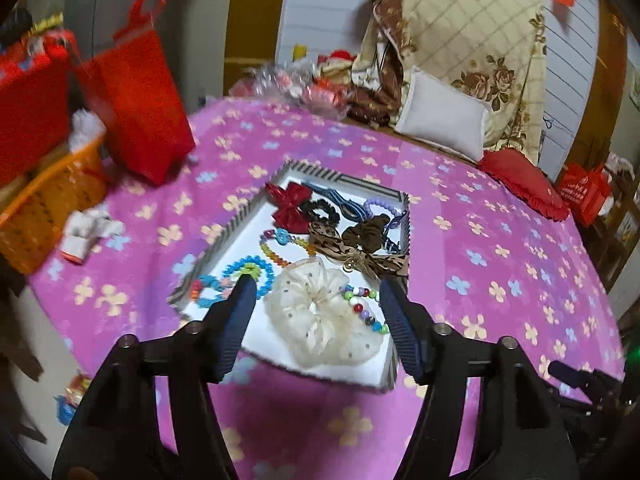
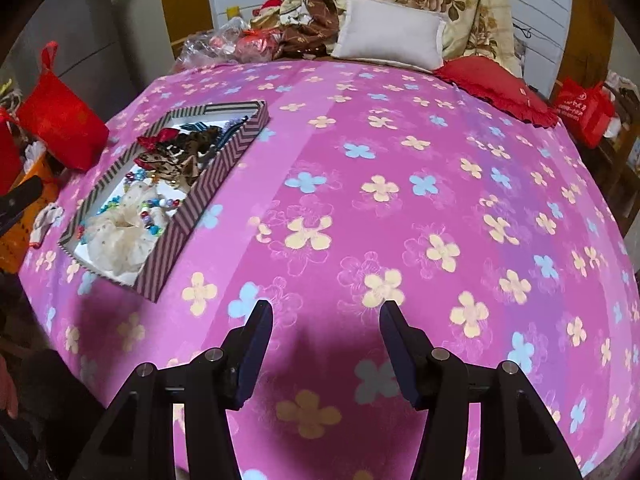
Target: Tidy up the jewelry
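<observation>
A striped shallow box (image 1: 244, 210) (image 2: 224, 160) lies on a pink flowered bedspread (image 2: 360, 208). Inside it are a cream dotted scrunchie (image 1: 320, 316) (image 2: 120, 236), a multicoloured bead bracelet (image 1: 368, 312), a blue bead bracelet (image 1: 250, 272), a leopard bow (image 1: 352, 250), a brown scrunchie (image 1: 368, 232), a red bow (image 1: 290, 204) and a black scrunchie (image 1: 320, 208). My left gripper (image 1: 318, 286) hovers open above the cream scrunchie, with nothing between its pads. Over bare bedspread, well to the right of the box, my right gripper (image 2: 326, 312) stands open and empty.
Red bags (image 1: 136, 100) (image 2: 60, 124) and an orange basket (image 1: 44, 208) stand left of the bed. A white pillow (image 2: 390, 34), a red cushion (image 2: 500, 88) and a floral quilt (image 1: 460, 40) lie at the far end. Crinkled plastic wrappers (image 1: 296, 84) sit behind the box.
</observation>
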`<state>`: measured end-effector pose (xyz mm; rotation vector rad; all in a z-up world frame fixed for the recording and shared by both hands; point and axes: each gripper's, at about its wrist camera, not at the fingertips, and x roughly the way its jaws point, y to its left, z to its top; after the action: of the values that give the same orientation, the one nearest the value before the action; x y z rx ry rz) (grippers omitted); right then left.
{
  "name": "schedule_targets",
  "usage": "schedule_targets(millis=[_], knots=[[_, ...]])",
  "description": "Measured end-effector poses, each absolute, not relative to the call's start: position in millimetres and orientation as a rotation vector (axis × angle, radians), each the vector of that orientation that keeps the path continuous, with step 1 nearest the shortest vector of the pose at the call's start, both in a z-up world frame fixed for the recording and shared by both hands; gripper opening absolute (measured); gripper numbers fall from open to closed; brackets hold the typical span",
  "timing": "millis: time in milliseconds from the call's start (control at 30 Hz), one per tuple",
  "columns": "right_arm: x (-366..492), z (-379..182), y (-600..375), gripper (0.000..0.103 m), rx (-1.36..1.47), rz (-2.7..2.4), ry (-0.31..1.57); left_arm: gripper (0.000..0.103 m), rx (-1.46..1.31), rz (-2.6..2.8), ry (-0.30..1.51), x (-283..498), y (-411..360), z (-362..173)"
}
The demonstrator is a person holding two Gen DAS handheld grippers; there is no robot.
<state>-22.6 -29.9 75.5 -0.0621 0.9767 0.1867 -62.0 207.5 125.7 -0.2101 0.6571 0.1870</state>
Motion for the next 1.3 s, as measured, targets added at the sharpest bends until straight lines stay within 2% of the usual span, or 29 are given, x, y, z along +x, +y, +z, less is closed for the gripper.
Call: schedule_targets(millis=[33,100,133,333,867,1300], knots=[[-27,77,-30,0.053,-0.054,0.194,0.973,0.066,-0.201,0.195,0.646,-68,205,129],[-35,79,-29,0.054,-0.04,0.213,0.968,0.074,-0.179,0.227,0.614,-82,198,137],[-39,80,-27,0.054,-0.036,0.224,0.963,0.083,-0.164,0.247,0.589,-90,193,143],[-63,91,-22,0.054,-0.051,0.25,0.915,0.091,-0.03,0.354,0.449,-129,170,166],[-93,104,-15,0.06,-0.089,0.214,0.875,0.091,-0.084,0.29,0.598,-157,159,159],[-94,83,4,0.061,-0.141,0.21,0.921,0.091,-0.136,0.268,0.751,-150,175,115]])
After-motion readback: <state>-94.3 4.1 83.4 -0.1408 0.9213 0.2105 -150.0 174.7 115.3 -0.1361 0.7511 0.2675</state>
